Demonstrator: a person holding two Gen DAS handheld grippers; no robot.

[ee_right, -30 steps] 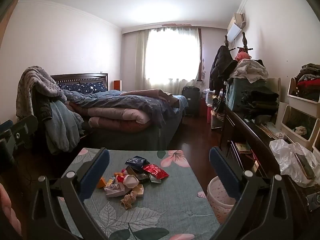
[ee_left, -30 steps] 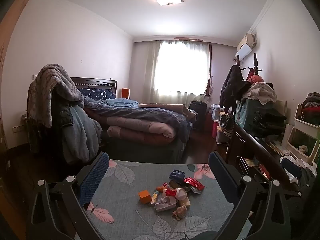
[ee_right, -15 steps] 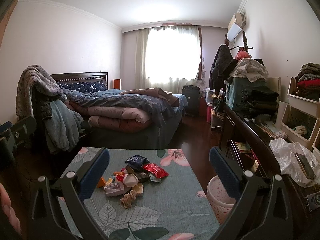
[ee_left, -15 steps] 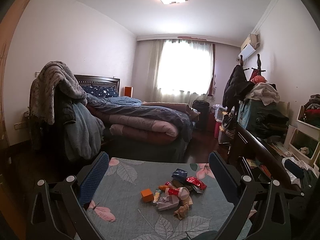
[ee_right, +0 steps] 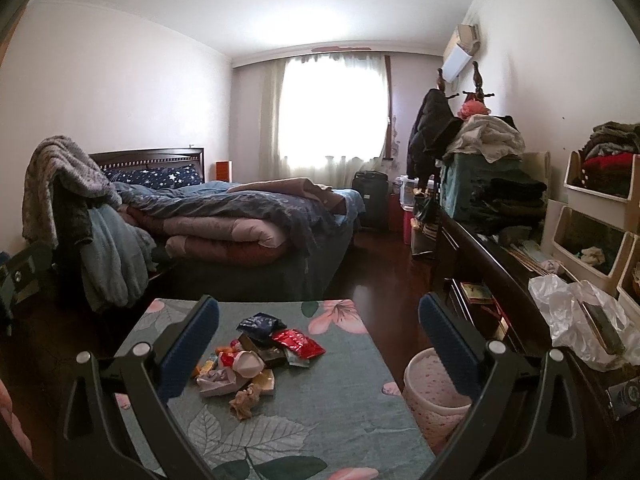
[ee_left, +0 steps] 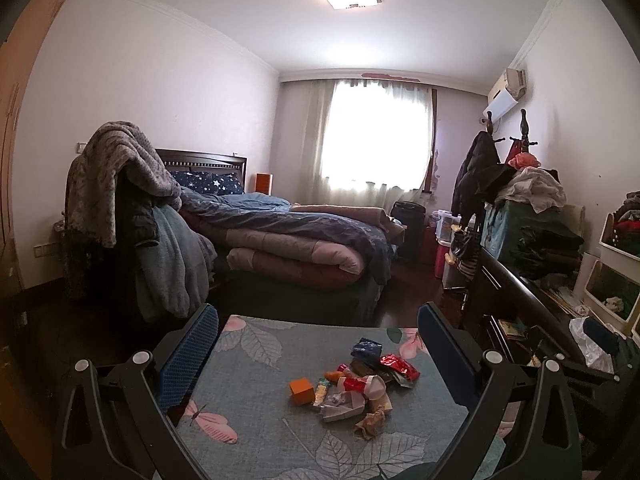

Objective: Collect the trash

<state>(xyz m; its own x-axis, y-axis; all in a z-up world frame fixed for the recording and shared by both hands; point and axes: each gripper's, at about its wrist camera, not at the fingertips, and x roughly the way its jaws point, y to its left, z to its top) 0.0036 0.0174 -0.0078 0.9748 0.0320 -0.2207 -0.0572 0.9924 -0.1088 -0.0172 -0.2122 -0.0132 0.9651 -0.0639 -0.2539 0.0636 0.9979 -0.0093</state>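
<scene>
A pile of trash (ee_left: 360,384) lies on a table with a teal leaf-pattern cloth (ee_left: 256,420): a red wrapper (ee_left: 400,365), a dark blue wrapper (ee_left: 366,347), an orange cube (ee_left: 302,391), a crumpled brown paper (ee_left: 370,424). The pile also shows in the right wrist view (ee_right: 256,360). A pink-white waste bin (ee_right: 434,392) stands on the floor right of the table. My left gripper (ee_left: 318,344) is open and empty above the table's near side. My right gripper (ee_right: 318,340) is open and empty, also short of the pile.
A bed (ee_left: 288,248) with piled quilts stands beyond the table. A dark dresser (ee_right: 480,280) with clothes and a plastic bag (ee_right: 576,316) runs along the right wall. Clothes hang over a chair (ee_left: 120,208) on the left. Dark wood floor (ee_right: 380,272) lies between bed and dresser.
The left wrist view has tilted up and shifted slightly, so the pile sits a bit lower in frame. The right gripper has barely moved. Both stay open.
</scene>
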